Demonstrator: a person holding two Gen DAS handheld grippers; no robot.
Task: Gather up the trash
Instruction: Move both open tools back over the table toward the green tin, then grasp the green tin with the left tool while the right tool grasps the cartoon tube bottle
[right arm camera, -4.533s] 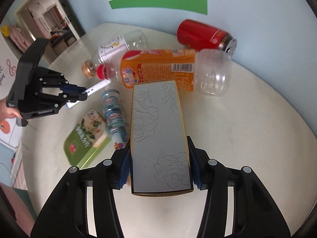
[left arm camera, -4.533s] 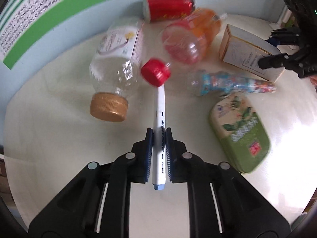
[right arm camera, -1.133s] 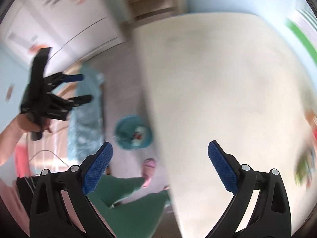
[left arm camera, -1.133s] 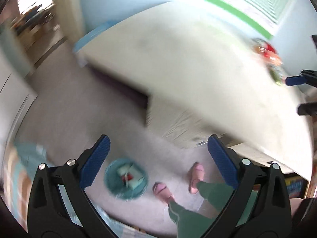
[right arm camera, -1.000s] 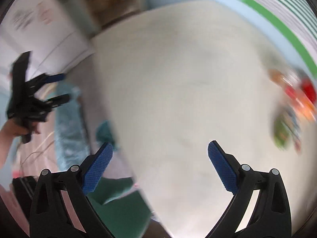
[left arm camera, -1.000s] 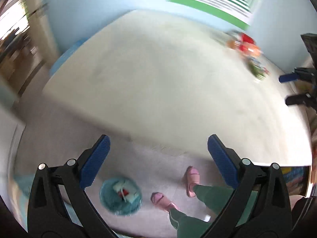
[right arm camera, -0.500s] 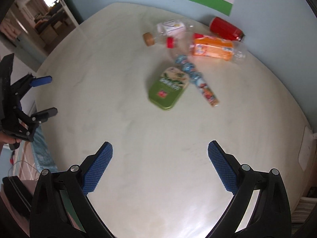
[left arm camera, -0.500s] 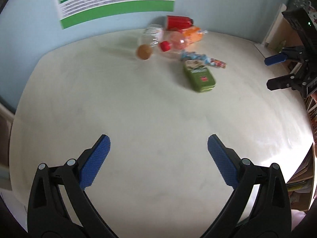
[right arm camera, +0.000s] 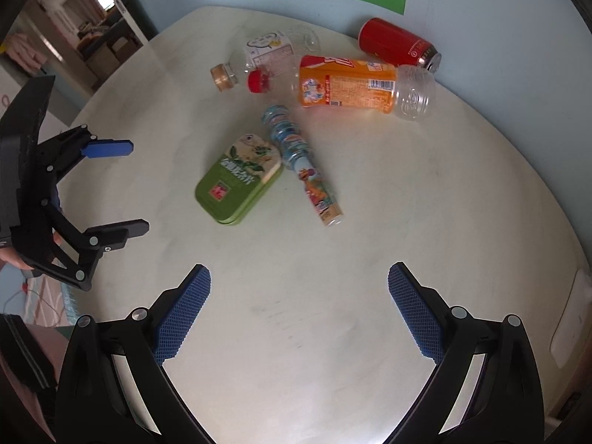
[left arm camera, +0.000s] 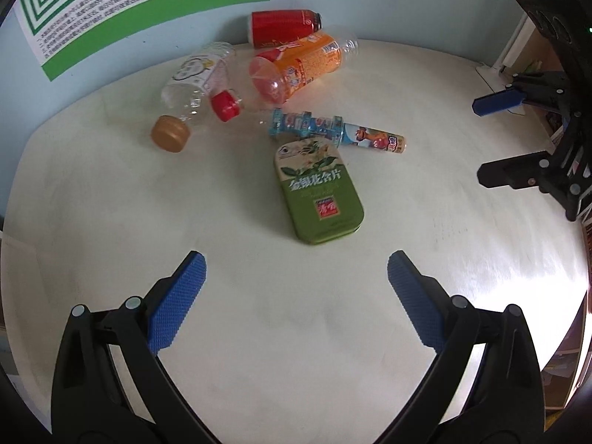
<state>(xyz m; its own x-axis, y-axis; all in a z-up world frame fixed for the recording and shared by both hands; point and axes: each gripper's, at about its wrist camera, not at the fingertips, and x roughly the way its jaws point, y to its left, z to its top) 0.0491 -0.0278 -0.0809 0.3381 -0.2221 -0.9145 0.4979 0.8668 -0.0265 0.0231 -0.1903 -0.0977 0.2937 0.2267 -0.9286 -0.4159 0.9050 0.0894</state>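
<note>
Trash lies clustered in the upper centre of both views on a pale round table [left arm camera: 111, 199]. A green tin [left arm camera: 318, 190] lies flat nearest the camera; a printed tube [left arm camera: 338, 135] lies on its side at the tin's far end. Behind them an orange-labelled bottle [left arm camera: 298, 68] and a clear bottle [left arm camera: 196, 81] with a tan cap lie on their sides, a red cap [left arm camera: 225, 105] between them, and a red can [left arm camera: 285, 26] lies against the blue wall. Left tool [left arm camera: 296, 288] hovers above the table's near part, jaws spread wide and empty. Right tool [right arm camera: 299, 301] likewise, wide and empty. A green-striped poster [left arm camera: 111, 3] hangs on the wall, upper left. A doorway [right arm camera: 85, 37] shows in the right view's upper left.
</note>
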